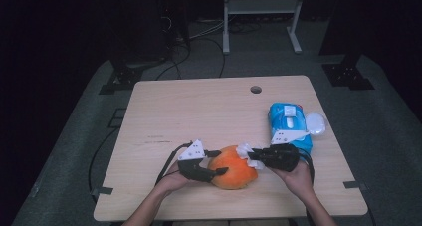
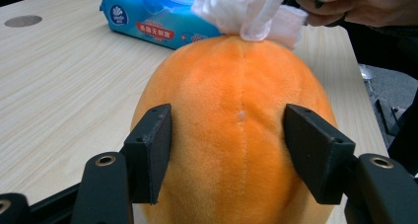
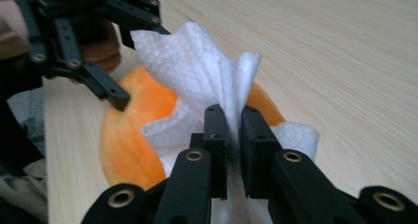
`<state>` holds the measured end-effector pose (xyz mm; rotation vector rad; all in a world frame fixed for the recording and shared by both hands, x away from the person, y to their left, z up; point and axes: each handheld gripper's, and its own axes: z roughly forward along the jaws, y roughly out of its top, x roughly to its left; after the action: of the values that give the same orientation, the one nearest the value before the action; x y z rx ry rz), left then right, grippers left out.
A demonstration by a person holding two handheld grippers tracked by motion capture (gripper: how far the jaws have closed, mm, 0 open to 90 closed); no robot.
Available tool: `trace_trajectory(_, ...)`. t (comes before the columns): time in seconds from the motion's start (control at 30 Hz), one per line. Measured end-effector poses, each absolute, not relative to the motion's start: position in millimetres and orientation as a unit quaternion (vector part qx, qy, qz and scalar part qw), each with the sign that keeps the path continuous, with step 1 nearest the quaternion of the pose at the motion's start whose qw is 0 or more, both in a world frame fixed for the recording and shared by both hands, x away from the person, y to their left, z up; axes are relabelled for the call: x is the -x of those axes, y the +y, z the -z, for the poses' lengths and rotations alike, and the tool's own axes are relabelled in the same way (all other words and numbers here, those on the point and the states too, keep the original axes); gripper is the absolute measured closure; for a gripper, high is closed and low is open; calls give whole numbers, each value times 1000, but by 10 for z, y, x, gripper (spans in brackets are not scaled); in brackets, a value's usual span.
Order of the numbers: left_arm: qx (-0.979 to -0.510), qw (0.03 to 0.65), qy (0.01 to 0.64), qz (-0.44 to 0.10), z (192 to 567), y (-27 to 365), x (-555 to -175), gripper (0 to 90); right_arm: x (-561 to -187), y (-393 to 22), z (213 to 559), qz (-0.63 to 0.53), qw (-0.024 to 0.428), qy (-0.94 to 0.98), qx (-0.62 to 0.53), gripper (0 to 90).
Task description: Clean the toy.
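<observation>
Two black jaws of the left gripper (image 2: pixel 229 150) stand nearest in the left gripper view, one on each side of an orange plush ball (image 2: pixel 234 135), their pads pressed against its fuzzy flanks, so this gripper holds the ball at a middling width. A seam runs up the middle of the plush between the jaws. In the high view the left gripper (image 1: pixel 217 162) comes in from the left and clasps the ball's left end, with the person's left hand (image 1: pixel 171 180) behind it near the counter's front edge.

Pinched in the right gripper (image 3: pixel 235 130) is a white wet wipe (image 3: pixel 207 71); the jaws stand nearly together with only the folded cloth between them, and the wipe fans out above the jaws. Its lower folds lie against the top of the orange ball. From above, the right gripper (image 1: pixel 253 155) reaches in from the right, held by the right hand (image 1: pixel 297 177), and the wipe (image 1: pixel 247 154) touches the ball's upper right side.

On the light wooden counter (image 1: pixel 199 106) the ball (image 1: pixel 232 168) rests near the front edge, between the two hands. A blue pack of wipes (image 1: pixel 288 124) lies just behind the right gripper, toward the counter's right edge, and a round white lid (image 1: pixel 315 123) sits just beside the pack on its right. A small round hole (image 1: pixel 256 89) shows near the far edge of the counter. Beyond the counter lies grey floor with dark cables and the feet of a white stand (image 1: pixel 261 17).
</observation>
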<state>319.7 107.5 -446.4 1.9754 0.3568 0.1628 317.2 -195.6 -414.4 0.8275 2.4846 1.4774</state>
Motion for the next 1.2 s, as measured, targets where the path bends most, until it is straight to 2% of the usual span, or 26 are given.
trace_trajectory(0.1, -830, 533, 150, -70, 4457, 1082, -3203, 359, -3188, -1940, 4192, -477, 55, 834, -273, 819)
trace_trajectory(0.2, -830, 532, 151, -72, 4460, 1078, -3205, 345, -3241, -1998, 4242, -473, 7, 836, -277, 817)
trace_trajectory(0.57, -830, 534, 150, -67, 4461, 1060, -3208, 346, -3227, -2013, 4152, -486, 16, 833, -265, 818)
trace_trajectory(0.63, -828, 534, 160, -60, 4432, 1060, -3216, 293, -3222, -1989, 4203, -475, 10, 839, -264, 818)
trace_trajectory(0.7, -827, 531, 178, -53, 4404, 1055, -3233, 180, -3208, -1991, 4209, -470, 5, 843, -261, 818)
trace_trajectory(0.73, -823, 535, 184, -46, 4401, 1061, -3243, 168, -3202, -1994, 4202, -467, 6, 846, -257, 818)
trace_trajectory(0.8, -824, 533, 188, -36, 4410, 1064, -3254, 171, -3190, -1999, 4189, -459, 1, 853, -249, 817)
trace_trajectory(0.83, -825, 535, 181, -32, 4421, 1063, -3247, 223, -3185, -2002, 4182, -456, -6, 855, -246, 816)
trace_trajectory(1.0, -838, 525, 141, -51, 4416, 977, -3168, 298, -3177, -2012, 4071, -481, 23, 841, -248, 815)
trace_trajectory(1.1, -844, 519, 118, -67, 4400, 914, -3098, 304, -3179, -1952, 4048, -485, 31, 839, -245, 815)
trace_trajectory(1.2, -844, 519, 123, -64, 4393, 939, -3119, 287, -3172, -1909, 4094, -474, 26, 847, -238, 814)
